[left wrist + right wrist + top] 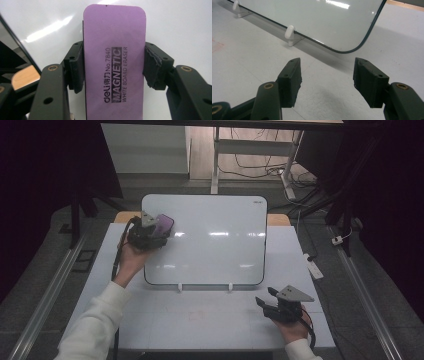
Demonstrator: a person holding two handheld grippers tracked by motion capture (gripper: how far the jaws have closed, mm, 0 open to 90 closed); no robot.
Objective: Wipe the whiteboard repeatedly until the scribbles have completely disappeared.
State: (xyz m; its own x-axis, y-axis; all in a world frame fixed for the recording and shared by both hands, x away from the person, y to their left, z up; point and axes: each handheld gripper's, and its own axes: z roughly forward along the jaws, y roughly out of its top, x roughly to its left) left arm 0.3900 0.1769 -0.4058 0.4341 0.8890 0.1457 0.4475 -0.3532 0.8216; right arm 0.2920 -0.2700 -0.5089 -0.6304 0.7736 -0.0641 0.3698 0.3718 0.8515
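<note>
Left gripper [159,236] was clamped on the purple eraser [164,224], at the upper left corner of the whiteboard [210,240] in the high view. Left gripper view: both pads pressed the long sides of the eraser [114,60], eraser upright between the jaws, printed text "deli No.7840 MAGNETIC WHITE BOARD ERASER" running along its length. Its far end lay against, or very close to, the white surface of the whiteboard [180,30]; contact could not be told for sure. The person's left hand [131,260] held the gripper from below, white sleeve [95,325] coming in from bottom left.

The whiteboard stood propped at a tilt on the table [165,320], resting on small white clips [180,287] along its lower edge. Surface looked blank, glare streaks only.

Right gripper [265,298] sat low at the right, near the board's lower right corner, apart from it. Right gripper view: jaws stood apart with nothing between them, above the bare table [249,65], pointing toward the rounded corner of the whiteboard [324,22] and a clip [290,32]. Right hand [295,327] held it at the table's near edge.
</note>
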